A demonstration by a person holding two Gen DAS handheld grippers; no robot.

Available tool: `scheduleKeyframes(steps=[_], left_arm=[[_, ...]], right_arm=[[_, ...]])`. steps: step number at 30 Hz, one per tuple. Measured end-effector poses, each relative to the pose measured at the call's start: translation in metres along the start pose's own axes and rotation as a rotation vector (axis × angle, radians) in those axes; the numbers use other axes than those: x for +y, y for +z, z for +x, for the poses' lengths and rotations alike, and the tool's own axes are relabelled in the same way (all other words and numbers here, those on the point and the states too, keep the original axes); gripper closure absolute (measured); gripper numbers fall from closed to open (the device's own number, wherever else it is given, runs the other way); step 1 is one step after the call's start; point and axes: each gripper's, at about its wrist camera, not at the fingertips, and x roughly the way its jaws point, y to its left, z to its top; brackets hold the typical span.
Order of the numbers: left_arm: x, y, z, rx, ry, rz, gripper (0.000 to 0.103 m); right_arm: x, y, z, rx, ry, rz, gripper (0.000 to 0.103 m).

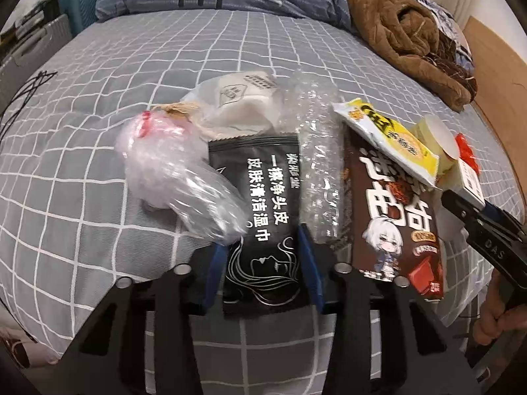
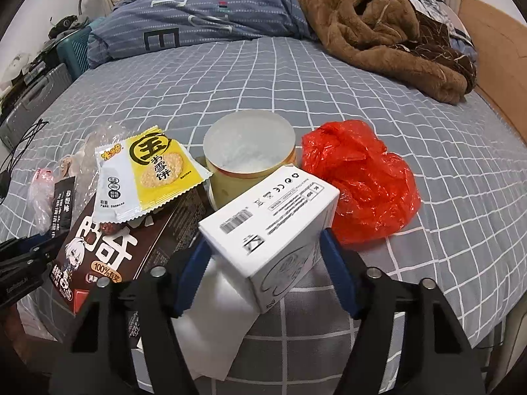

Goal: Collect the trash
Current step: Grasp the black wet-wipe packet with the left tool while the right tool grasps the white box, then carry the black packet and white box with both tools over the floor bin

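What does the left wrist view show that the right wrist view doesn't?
Only the left view shows the white pouch and the left gripper, jaws either side of the black wet-wipe packet. Only the right view shows the tub's open top and the right gripper straddling the white box. Both show the yellow cracker packet, brown chocolate box and red bag.

**Trash on the bed: layout**

You see a black wet-wipe sachet point(image 1: 260, 210) lying flat, a crumpled clear bag point(image 1: 174, 171) to its left and bubble wrap point(image 1: 321, 171) to its right. A yellow snack wrapper point(image 2: 148, 172) overlaps a brown chocolate box point(image 2: 108, 247). Behind sits an open round tub point(image 2: 248, 158), upright. A white carton point(image 2: 273, 227) tilts beside a crumpled red bag point(image 2: 362, 184).
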Motion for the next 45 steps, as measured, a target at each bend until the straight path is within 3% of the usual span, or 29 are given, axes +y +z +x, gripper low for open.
scheduleKeyframes(steps=[5, 16, 45], left_arm=[[-0.002, -0.003, -0.004, -0.002, -0.004, 0.004, 0.071], [-0.005, -0.003, -0.026, -0.052, 0.035, -0.004, 0.071], [-0.008, -0.022, -0.087, -0.158, 0.005, -0.017, 0.071]], right_arm=[[-0.001, 0.002, -0.002, -0.016, -0.006, 0.005, 0.051], [-0.006, 0.001, -0.017, -0.041, -0.005, 0.022, 0.059], [-0.007, -0.012, -0.086, -0.134, 0.028, 0.014, 0.061]])
